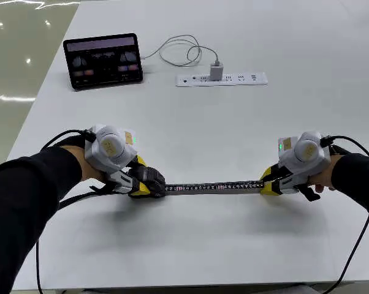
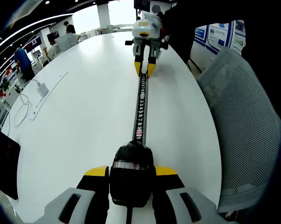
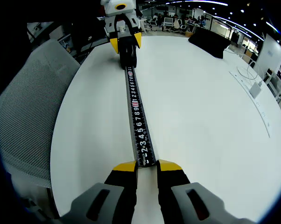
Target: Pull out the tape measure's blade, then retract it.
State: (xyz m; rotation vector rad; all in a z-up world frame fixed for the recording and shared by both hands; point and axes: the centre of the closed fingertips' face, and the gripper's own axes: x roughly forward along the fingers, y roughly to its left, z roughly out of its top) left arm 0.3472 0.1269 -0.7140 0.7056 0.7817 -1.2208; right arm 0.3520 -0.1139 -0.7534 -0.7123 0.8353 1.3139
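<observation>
The black tape measure case (image 1: 149, 181) sits on the white table near the front left, with my left gripper (image 1: 137, 178) shut on it; its own view has the case (image 2: 132, 171) clamped between the yellow-tipped jaws. The silver blade (image 1: 214, 187) runs out flat to the right across the table. My right gripper (image 1: 270, 184) is shut on the blade's end; the numbered blade (image 3: 137, 119) leads from my right gripper (image 3: 146, 164) up to the far case (image 3: 127, 50). From the left gripper view the blade (image 2: 141, 105) reaches the right gripper (image 2: 144, 66).
A tablet (image 1: 103, 60) stands at the back left of the table. A white power strip (image 1: 221, 79) with a plugged charger and looped cable (image 1: 183, 50) lies at the back centre. A grey mesh chair (image 2: 242, 126) stands by the table's near edge (image 1: 190, 285).
</observation>
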